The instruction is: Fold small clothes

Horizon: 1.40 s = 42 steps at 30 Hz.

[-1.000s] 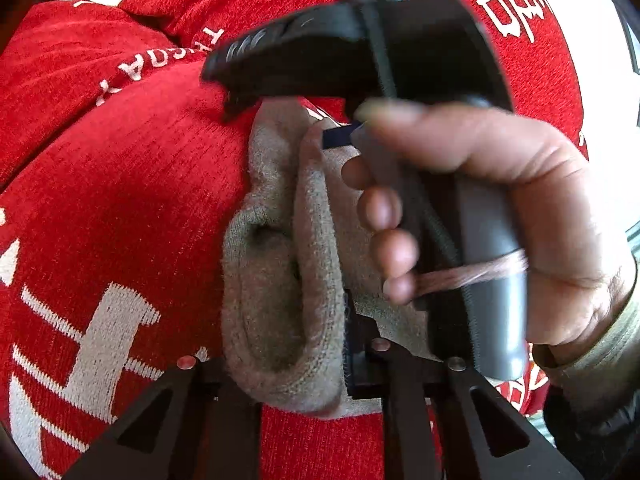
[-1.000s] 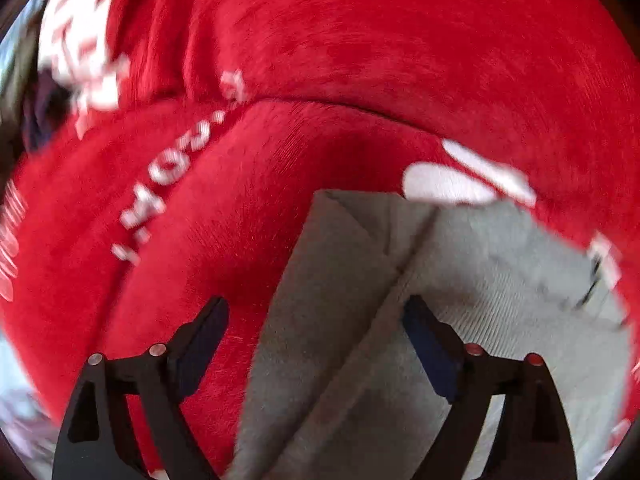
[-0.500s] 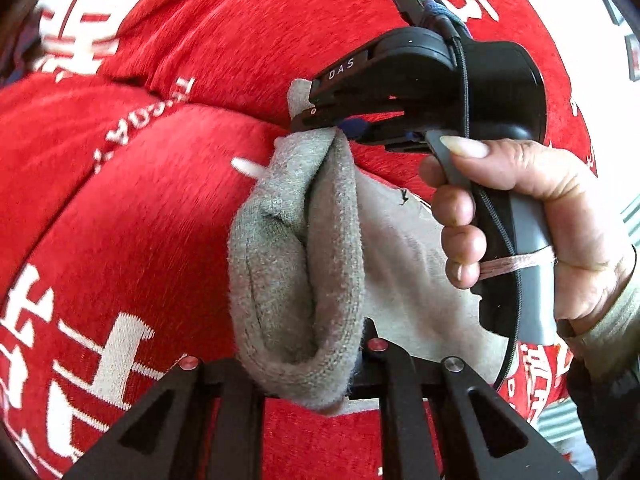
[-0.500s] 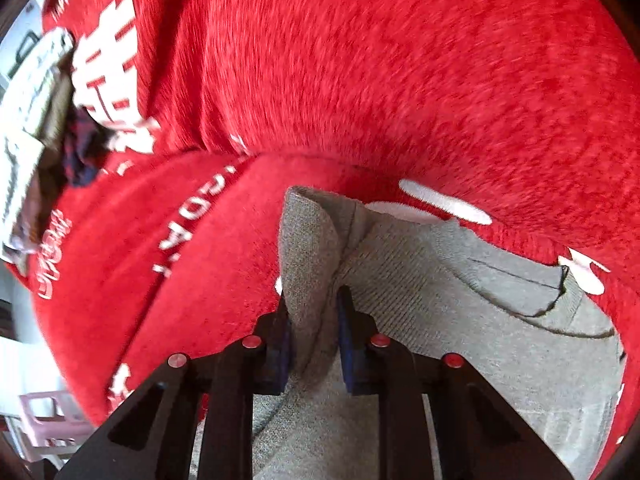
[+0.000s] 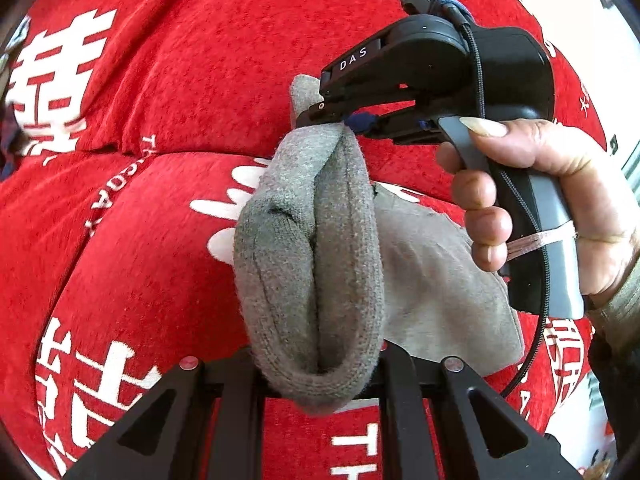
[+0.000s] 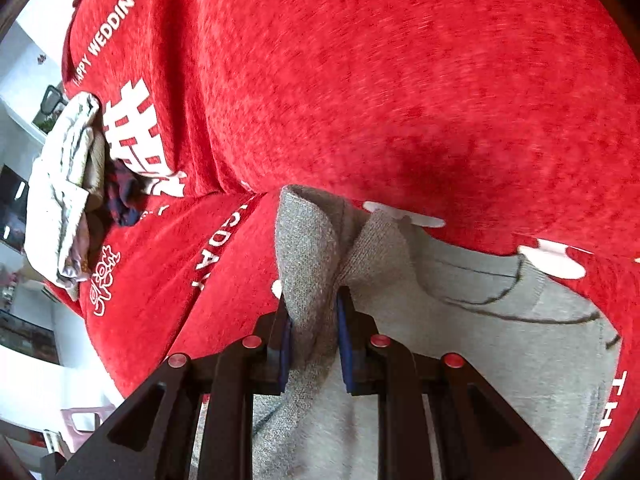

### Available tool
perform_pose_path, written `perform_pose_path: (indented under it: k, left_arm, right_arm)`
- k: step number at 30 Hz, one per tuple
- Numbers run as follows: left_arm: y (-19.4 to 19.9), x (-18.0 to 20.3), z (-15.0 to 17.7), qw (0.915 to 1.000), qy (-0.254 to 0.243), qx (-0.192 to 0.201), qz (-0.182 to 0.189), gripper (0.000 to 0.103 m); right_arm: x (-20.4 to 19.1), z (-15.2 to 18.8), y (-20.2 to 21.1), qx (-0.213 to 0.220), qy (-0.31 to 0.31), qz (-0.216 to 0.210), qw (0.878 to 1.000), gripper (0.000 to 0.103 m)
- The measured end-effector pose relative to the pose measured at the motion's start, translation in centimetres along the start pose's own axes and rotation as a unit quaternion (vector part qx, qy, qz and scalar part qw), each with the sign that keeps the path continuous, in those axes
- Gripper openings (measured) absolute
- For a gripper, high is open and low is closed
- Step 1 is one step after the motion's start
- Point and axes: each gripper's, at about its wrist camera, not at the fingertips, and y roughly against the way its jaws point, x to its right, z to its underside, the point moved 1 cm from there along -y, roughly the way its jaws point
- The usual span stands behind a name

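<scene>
**Both grippers clamped on one grey knitted garment above a red cover**

Left wrist view: a small grey garment of soft, fuzzy knit hangs bunched into a thick rolled fold with a ribbed hem. The left gripper is closed tight on the lower end of that roll, its black fingers almost hidden behind the fabric. At the upper end the right gripper, a black plastic tool held in the person's right hand, pinches the cloth between blue pads. Beneath lies a red chenille cover with white printed characters and lettering.

Right wrist view: the right gripper has just closed, and its blue-lined pads press on a raised ridge of the grey knit. The rest of the garment spreads flat to the right, showing dark stitched lines. A heap of pale and dark clothes lies well apart on the red cover's left edge.
</scene>
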Motion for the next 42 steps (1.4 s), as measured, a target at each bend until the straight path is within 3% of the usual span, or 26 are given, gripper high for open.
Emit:
perform_pose_path:
  k: [8, 24, 42]
  left_arm:
    - [-0.7, 3.3, -1.0, 0.9987, -0.041, -0.012, -0.030, 0.015]
    - [-2.5, 9.1, -1.0, 0.9959, -0.077, -0.036, -0.030, 0.015]
    - [-4.8, 18.2, 0.4, 0.9829, -0.166, -0.052, -0.059, 0.015]
  right_arm:
    - [2.3, -0.2, 2.0, -0.010, 0.006, -0.010, 1.000, 0.021]
    - [8.7, 1.6, 5.4, -0.008, -0.012, -0.030, 0.999, 0.021]
    - [16.0, 3.8, 8.6, -0.004, -0.011, -0.063, 0.998, 0.021]
